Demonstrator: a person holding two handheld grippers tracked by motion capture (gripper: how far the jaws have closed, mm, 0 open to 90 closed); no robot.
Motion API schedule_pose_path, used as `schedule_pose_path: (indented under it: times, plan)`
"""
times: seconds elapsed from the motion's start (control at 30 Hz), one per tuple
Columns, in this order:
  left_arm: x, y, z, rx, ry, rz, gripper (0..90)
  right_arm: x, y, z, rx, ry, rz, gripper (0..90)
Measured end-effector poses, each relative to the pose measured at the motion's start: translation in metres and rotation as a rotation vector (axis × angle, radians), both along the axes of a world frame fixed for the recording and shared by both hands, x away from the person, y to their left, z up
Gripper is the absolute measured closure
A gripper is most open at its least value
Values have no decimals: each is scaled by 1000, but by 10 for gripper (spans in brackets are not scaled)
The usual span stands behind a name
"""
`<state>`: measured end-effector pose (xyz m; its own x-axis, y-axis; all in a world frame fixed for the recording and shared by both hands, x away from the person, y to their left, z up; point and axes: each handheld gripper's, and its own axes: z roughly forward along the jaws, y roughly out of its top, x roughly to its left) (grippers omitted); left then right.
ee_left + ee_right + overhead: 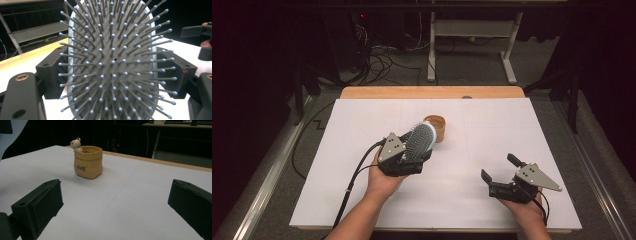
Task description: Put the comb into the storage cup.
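The left gripper [412,156] clamps a paddle hairbrush [420,140] by its head, held above the middle of the table [492,125], just short of the yellow sack-shaped pot [438,126]. The right gripper [498,174] rests empty, jaws wide, near the front right corner. The brush may tip the light pot over. Its handle is hidden, probably behind the hand.

Hairbrush [112,62]: perforated matt grey pad, plastic bristles, glossy ball tips. Pot [88,162]: smooth yellow ceramic-looking glaze. Table [452,200]: matt white sheet, wooden far edge.
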<state>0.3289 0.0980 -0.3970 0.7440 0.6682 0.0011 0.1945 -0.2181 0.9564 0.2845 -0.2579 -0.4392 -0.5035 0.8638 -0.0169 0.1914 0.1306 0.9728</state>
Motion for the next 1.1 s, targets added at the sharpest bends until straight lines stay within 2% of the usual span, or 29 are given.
schedule_pose_path:
  times: [0.2,0.37,0.57,0.87,1.1]
  plan:
    - [-2,-1,1,-4,-8,-5,200,10,12,1,-22,21,18,2]
    - [-3,-2,0,0,-14,-8,200,15,22,2,-35,21,40,2]
    - [-6,-5,-1,3,-23,-20,200,19,37,4,-31,30,70,2]
    - [-6,-8,-3,8,-21,-29,200,21,47,9,3,35,100,2]
    - [-7,-7,-4,10,-27,-24,200,21,53,15,5,34,123,3]
